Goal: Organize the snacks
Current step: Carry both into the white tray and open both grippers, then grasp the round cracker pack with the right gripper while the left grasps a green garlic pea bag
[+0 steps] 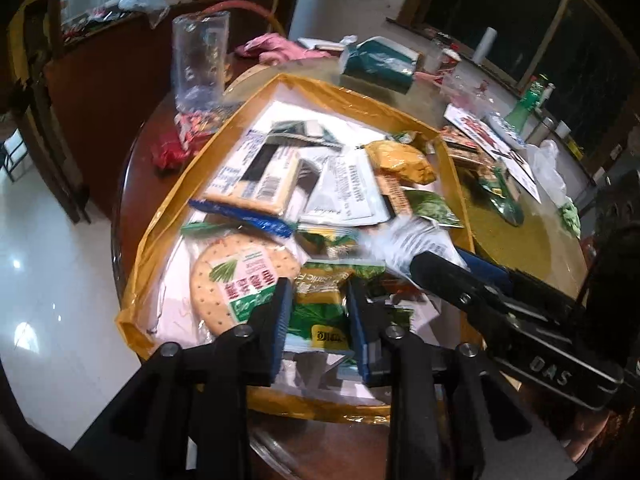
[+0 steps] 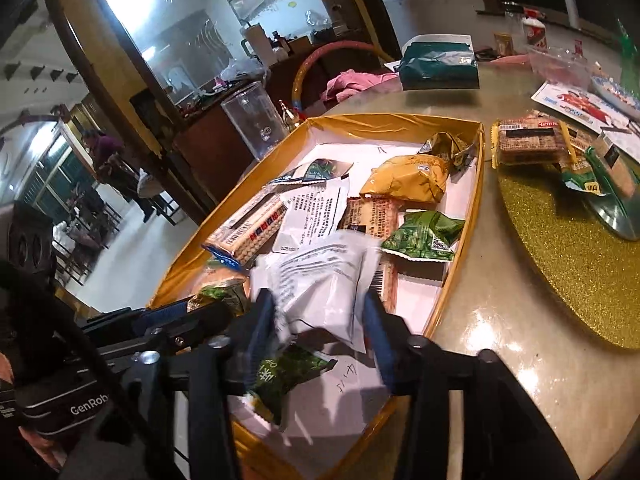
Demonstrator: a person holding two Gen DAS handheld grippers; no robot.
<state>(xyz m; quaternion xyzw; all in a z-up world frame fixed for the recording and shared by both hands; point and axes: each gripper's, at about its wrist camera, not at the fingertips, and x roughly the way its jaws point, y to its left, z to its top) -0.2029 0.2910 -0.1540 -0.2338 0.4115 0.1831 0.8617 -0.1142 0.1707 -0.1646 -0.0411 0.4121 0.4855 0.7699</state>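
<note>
Right claw [image 2: 320, 320] open, blurred white plastic snack packet [image 2: 324, 280] apparently dropping; may land outside gold-rimmed tray [image 2: 472, 216].

In the left wrist view, the black housing of the right gripper [image 1: 560, 364] at the lower right carries the letters "DAS", seen upside down, and a green-and-yellow snack packet [image 1: 320, 280] in the lower centre shows a partly legible word ending in "rlic F". In the right wrist view, the black housing of the left gripper [image 2: 76, 400] at the lower left reads "GenRob", cut off at the edge, and the clear measuring cup [image 2: 256, 120] at the upper centre bears the number "40". Other printing on the wrappers is too blurred to read.
</note>
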